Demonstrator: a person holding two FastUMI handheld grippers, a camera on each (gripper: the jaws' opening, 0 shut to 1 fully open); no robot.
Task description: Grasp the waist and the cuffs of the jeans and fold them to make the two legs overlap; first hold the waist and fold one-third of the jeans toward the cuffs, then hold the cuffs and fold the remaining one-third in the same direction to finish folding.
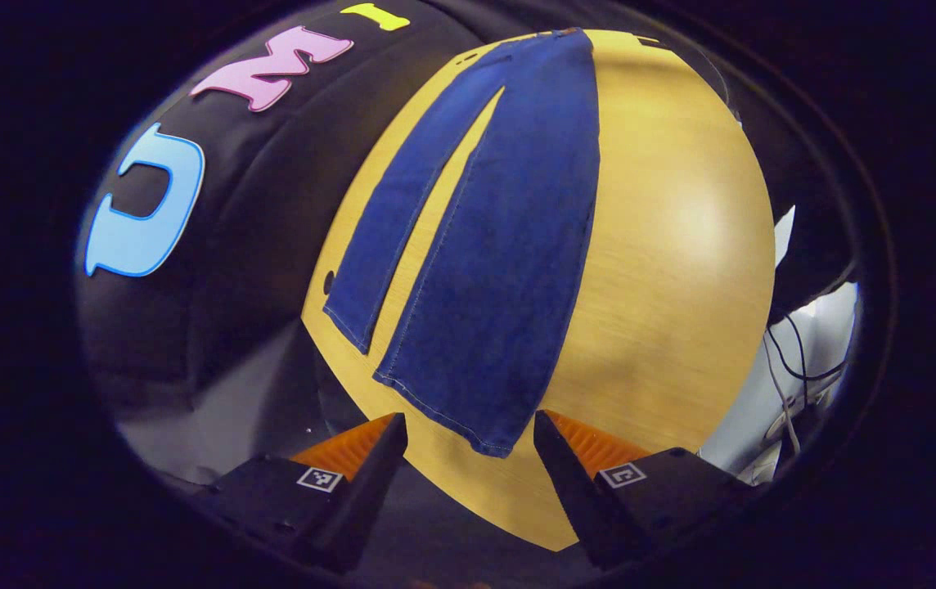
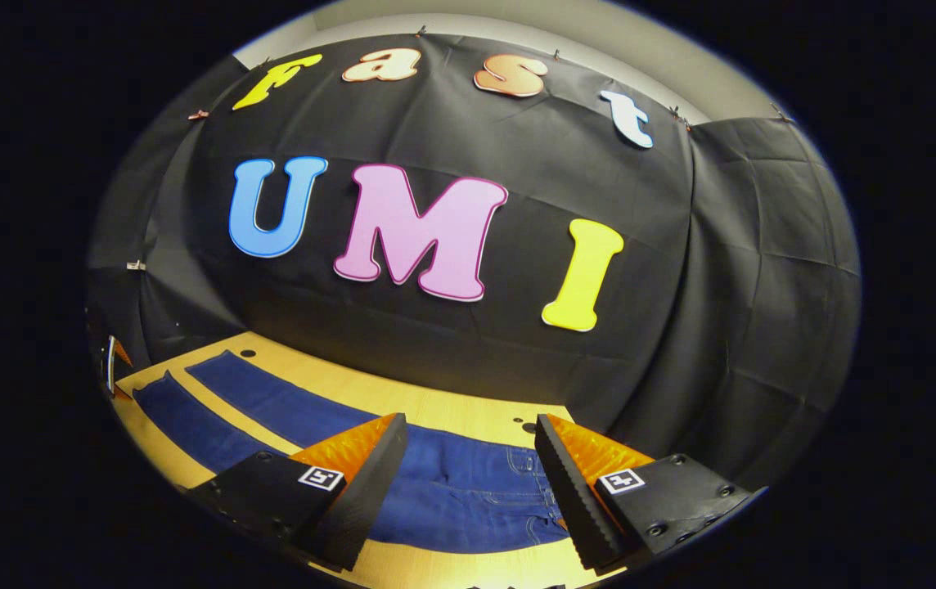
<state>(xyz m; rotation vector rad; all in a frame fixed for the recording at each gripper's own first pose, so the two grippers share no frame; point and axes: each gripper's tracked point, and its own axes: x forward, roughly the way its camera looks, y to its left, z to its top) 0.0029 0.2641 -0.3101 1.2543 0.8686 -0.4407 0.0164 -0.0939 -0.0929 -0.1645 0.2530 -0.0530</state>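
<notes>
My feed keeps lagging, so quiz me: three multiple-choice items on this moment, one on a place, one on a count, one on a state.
1. Which part of the jeans lies nearest the left tongs?
A. the waist
B. a cuff
C. a back pocket

2. How many legs of the jeans lie apart on the table?
A. one
B. two
C. three

3. How do the right tongs stand over the waist?
A. open, holding nothing
B. shut on the waist
C. shut on a cuff

Answers:
1. B: in the left gripper view the hem of the nearer leg lies just ahead of the fingers.
2. B: bare wood shows between two legs, so they do not overlap yet.
3. A: in the right gripper view the fingers stand wide apart, with the denim flat between them.
</notes>
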